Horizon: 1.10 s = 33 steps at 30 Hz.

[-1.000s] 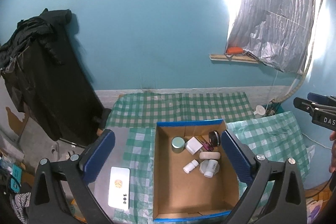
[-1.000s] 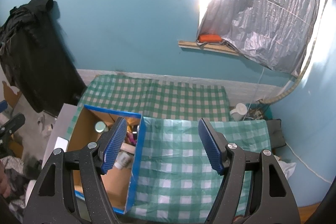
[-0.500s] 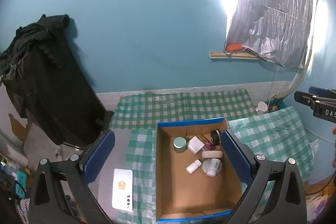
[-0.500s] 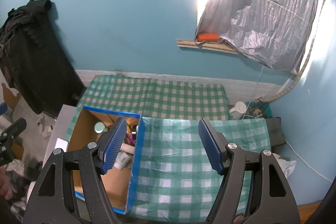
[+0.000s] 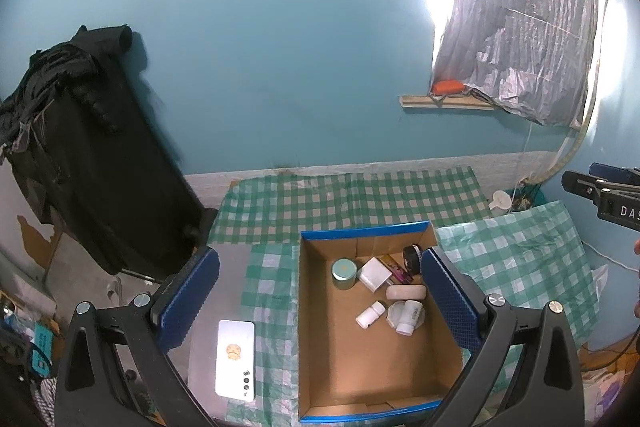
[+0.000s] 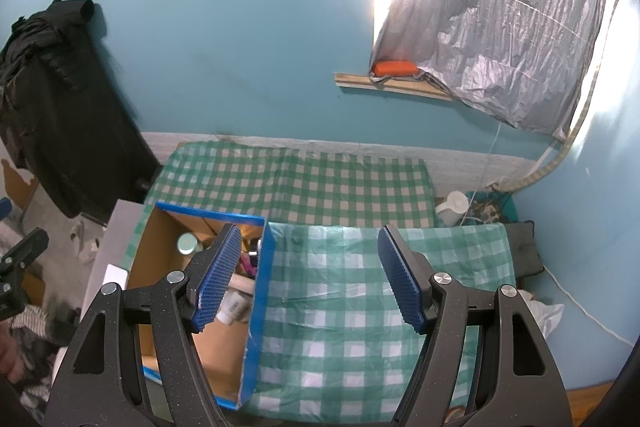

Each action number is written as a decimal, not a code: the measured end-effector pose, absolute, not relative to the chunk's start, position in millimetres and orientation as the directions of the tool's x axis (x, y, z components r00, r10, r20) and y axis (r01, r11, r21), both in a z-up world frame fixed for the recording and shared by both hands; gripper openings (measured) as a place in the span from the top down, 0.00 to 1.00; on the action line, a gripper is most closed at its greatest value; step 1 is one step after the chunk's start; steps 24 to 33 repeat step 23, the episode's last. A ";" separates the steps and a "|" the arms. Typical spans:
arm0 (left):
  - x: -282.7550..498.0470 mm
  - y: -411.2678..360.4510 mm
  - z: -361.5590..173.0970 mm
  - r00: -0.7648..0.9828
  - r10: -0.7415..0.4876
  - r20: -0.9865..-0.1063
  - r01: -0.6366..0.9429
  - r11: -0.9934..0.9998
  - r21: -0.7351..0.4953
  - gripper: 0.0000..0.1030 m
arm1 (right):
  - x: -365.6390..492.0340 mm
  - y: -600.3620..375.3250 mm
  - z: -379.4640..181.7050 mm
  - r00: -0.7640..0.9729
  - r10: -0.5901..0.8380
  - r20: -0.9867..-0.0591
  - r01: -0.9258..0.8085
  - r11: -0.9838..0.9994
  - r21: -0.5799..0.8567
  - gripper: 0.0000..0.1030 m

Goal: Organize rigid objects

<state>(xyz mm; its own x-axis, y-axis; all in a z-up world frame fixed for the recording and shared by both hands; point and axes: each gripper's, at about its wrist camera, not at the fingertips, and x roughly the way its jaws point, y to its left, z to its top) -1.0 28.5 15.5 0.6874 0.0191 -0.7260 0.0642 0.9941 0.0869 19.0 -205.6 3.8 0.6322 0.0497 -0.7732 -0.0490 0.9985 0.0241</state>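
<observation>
Both grippers hover high over a cardboard box (image 5: 340,359) w/ blue-taped rim, sitting on a green checked cloth (image 6: 360,307). Left gripper (image 5: 320,303) has jaws spread wide, nothing btwn them; right gripper (image 6: 310,275) also released and empty, its left pad over the box's right wall, rest over bare cloth. The small items lie clustered in the box's far right part: teal-lidded jar (image 5: 344,273) upright, white square block (image 5: 375,273), dark round tin (image 5: 412,259) on edge vs the far right corner, beige oblong bar (image 5: 406,292) w/ long axis across the box, small white bottle (image 5: 370,314) on its side pointing diagonally, another white bottle (image 5: 408,317) over a pale lid. They sit below and fwd of the left jaws, right of centre; the left hand looks the nearer one, lined up almost straight over the box, while the right is offset to the box's right side. A white phone-like slab (image 5: 235,359) lies outside, left of the box.
</observation>
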 end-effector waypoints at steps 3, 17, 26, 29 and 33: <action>-1.0 28.6 15.3 0.687 0.020 -0.726 0.064 0.994 0.089 0.01 | 20.4 -206.0 3.3 0.632 0.049 -0.773 -0.046 0.999 0.025 0.31; 6.1 27.9 10.3 0.671 0.019 -0.742 0.066 0.994 0.084 0.01 | 22.2 -206.6 1.7 0.625 0.045 -0.779 -0.042 0.999 0.024 0.31; 6.7 25.4 8.7 0.670 0.028 -0.742 0.065 0.993 0.096 0.01 | 22.7 -206.1 0.5 0.624 0.047 -0.780 -0.044 0.999 0.025 0.31; 6.7 25.4 8.7 0.670 0.028 -0.742 0.065 0.993 0.096 0.01 | 22.7 -206.1 0.5 0.624 0.047 -0.780 -0.044 0.999 0.025 0.31; 6.7 25.4 8.7 0.670 0.028 -0.742 0.065 0.993 0.096 0.01 | 22.7 -206.1 0.5 0.624 0.047 -0.780 -0.044 0.999 0.025 0.31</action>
